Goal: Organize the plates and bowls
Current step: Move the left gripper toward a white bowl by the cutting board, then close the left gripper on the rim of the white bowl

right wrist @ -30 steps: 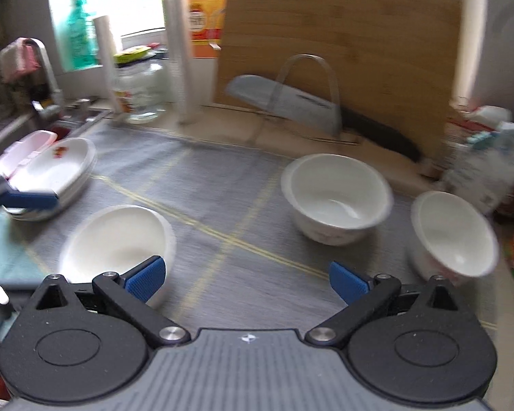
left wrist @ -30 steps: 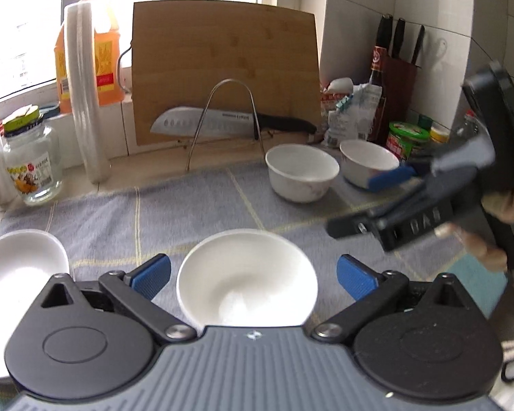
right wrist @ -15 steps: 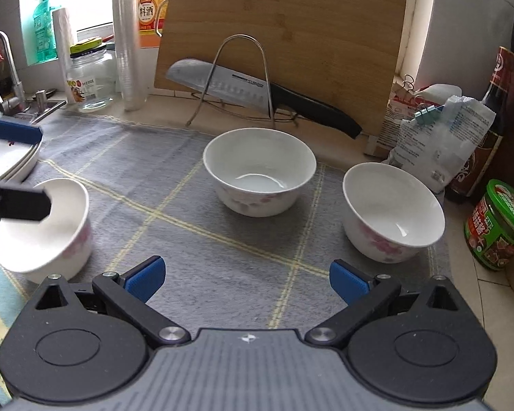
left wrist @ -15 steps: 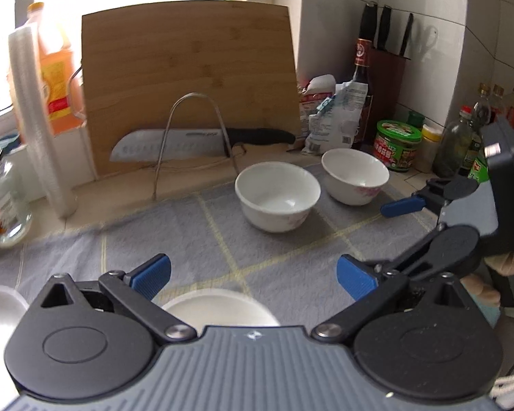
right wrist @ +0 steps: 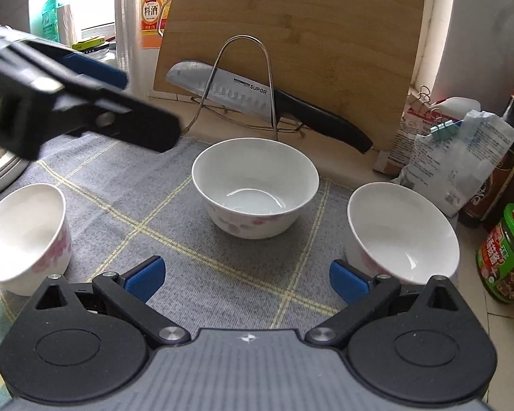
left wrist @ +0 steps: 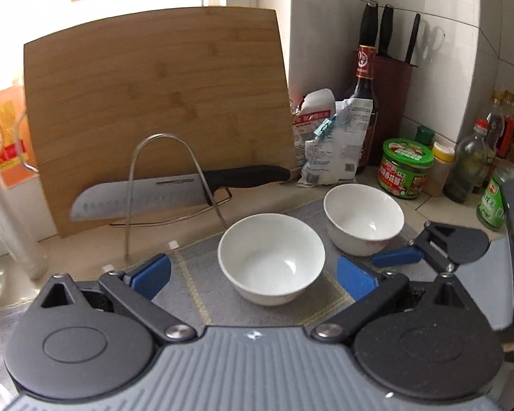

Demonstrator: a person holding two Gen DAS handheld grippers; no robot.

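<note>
The left gripper (left wrist: 253,272) has swung away from the near bowl (right wrist: 24,236) it hovered over a second ago. That bowl now sits alone at the left edge of the grey mat (right wrist: 174,226), out of the left camera's view. The gripper is wide open and empty, and lines up on the middle bowl (left wrist: 271,257), which stands between its blue pads without touching them. The right gripper (right wrist: 246,279) is also wide open and holds nothing; it has moved closer over the mat, with the middle bowl ahead of it and the right bowl (right wrist: 402,236) just beside its right finger. All three bowls stand apart and unstacked, so the gathering seems only to be starting. Farther back, a knife (left wrist: 174,193) rests in a wire rack (left wrist: 164,188) against the cutting board (left wrist: 157,102).
</note>
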